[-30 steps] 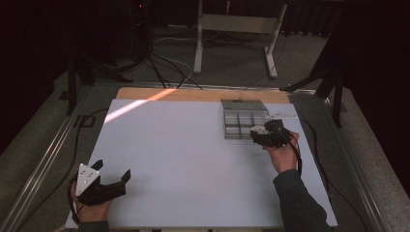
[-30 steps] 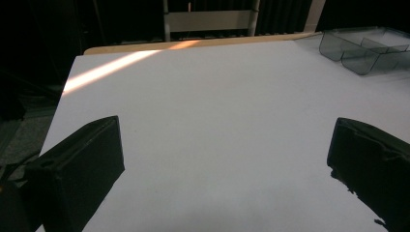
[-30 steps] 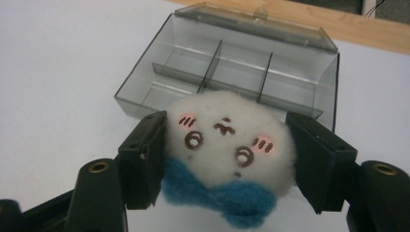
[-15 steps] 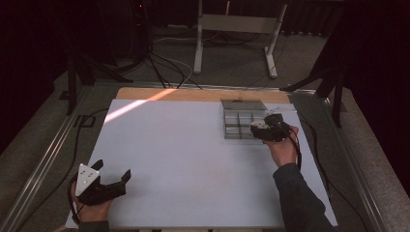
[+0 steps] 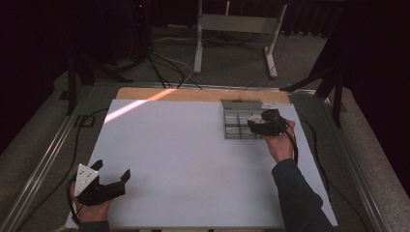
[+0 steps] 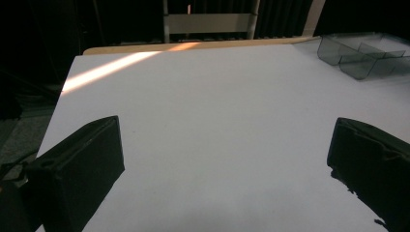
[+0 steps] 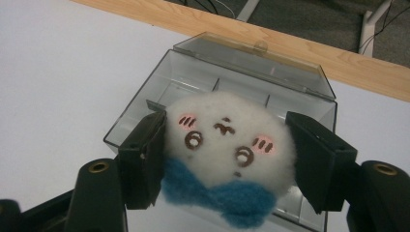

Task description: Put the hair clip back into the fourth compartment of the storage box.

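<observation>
In the right gripper view we see the right gripper (image 7: 226, 159) closed on a plush (image 7: 225, 154): a white, fluffy round toy with a drawn face, pink cheeks and a blue bow at its lower edge. One black jaw presses each side of it, at about 9 and 3 o'clock. Behind and below the plush lies a clear box (image 7: 145, 104) with dividers, its lid (image 7: 251, 63) tipped back at 12 o'clock toward the wooden strip (image 7: 338, 60) along the table's far edge. The plush hangs over the box's near compartments; we cannot tell whether it touches them.

From the high view, the right gripper (image 5: 263, 124) sits at about 2 o'clock on the white table (image 5: 183, 159), over the right part of the box (image 5: 237, 121), held by the right hand (image 5: 279, 142).

The left gripper (image 5: 109, 181) rests at about 7 o'clock near the table's front edge, gripped by the left hand (image 5: 89, 208). In the left gripper view its jaws stand wide apart with nothing between them, just bare white table (image 6: 217, 121), and the box (image 6: 362, 55) shows far off at 1 o'clock.
</observation>
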Demonstrator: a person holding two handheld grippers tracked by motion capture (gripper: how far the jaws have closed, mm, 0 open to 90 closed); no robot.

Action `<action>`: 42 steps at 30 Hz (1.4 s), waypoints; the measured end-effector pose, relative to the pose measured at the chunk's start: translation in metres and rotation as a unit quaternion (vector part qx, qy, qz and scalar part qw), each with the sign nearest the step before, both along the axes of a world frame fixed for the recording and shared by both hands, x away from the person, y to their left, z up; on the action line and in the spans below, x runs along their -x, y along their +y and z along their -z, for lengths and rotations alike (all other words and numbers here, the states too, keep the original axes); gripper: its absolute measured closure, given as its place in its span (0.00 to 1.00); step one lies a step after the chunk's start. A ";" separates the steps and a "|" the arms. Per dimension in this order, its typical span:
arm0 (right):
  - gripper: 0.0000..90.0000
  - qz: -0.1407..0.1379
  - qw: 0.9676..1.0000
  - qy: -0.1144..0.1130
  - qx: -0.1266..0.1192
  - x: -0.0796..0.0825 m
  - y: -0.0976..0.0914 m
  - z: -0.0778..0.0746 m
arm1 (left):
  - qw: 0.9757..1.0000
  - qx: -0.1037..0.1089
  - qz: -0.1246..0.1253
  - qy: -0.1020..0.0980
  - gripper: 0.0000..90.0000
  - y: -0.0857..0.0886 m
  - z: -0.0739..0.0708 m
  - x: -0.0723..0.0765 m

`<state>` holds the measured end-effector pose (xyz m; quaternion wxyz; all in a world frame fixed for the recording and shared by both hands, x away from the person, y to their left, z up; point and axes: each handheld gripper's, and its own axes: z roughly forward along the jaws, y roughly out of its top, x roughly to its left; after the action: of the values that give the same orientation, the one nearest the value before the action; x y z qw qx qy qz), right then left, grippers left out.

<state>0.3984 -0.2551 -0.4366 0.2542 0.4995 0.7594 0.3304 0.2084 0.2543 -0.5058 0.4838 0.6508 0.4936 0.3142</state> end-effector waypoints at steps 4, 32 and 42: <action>0.38 -0.007 1.000 -0.001 0.003 -0.004 0.003 0.001 | 1.000 0.002 0.000 0.000 0.01 0.001 0.000 0.000; 0.37 -0.041 0.999 0.001 0.003 -0.018 0.026 0.016 | 1.000 0.005 -0.003 -0.001 0.01 0.003 0.000 0.000; 0.37 -0.048 0.999 0.002 0.007 -0.021 0.033 0.021 | 1.000 0.005 -0.004 -0.003 0.01 0.003 0.000 0.000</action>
<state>0.4197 -0.2220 -0.4578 0.2401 0.4613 0.7855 0.3354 0.2084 0.2568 -0.5058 0.4872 0.6457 0.4962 0.3155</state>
